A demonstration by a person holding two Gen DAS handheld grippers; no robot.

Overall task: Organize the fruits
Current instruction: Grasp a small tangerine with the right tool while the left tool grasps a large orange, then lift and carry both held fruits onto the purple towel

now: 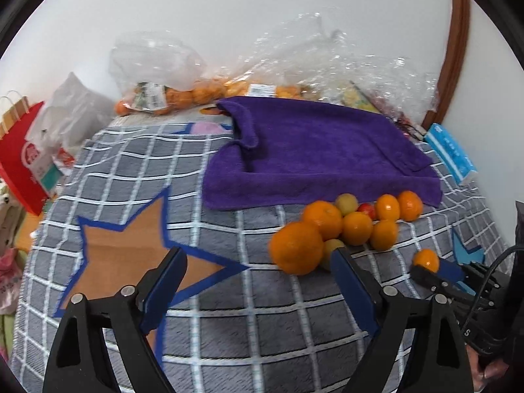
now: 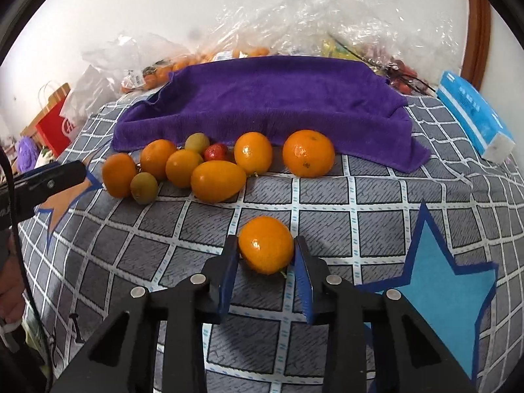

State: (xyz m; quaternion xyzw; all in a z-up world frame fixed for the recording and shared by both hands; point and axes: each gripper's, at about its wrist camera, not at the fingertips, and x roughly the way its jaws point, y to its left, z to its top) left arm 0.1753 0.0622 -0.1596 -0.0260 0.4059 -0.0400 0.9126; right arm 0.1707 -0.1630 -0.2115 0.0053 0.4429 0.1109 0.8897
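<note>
A heap of oranges (image 2: 217, 180), small green-yellow fruits (image 2: 144, 187) and a red one (image 2: 216, 152) lies on the checked cloth in front of a purple towel (image 2: 262, 104). My right gripper (image 2: 266, 249) is shut on a single orange (image 2: 265, 244) apart from the heap, near a blue star patch (image 2: 448, 281). In the left wrist view the heap (image 1: 357, 227) sits right of centre, and the held orange (image 1: 425, 259) shows at the right gripper's tip. My left gripper (image 1: 258, 258) is open and empty over an orange star patch (image 1: 131, 239), its right finger beside a large orange (image 1: 296, 247).
Clear plastic bags with more oranges (image 1: 183, 96) lie behind the towel against the wall. A blue tissue pack (image 2: 471, 114) sits at the right edge. A red paper bag (image 1: 23, 167) and white bags stand off the left side.
</note>
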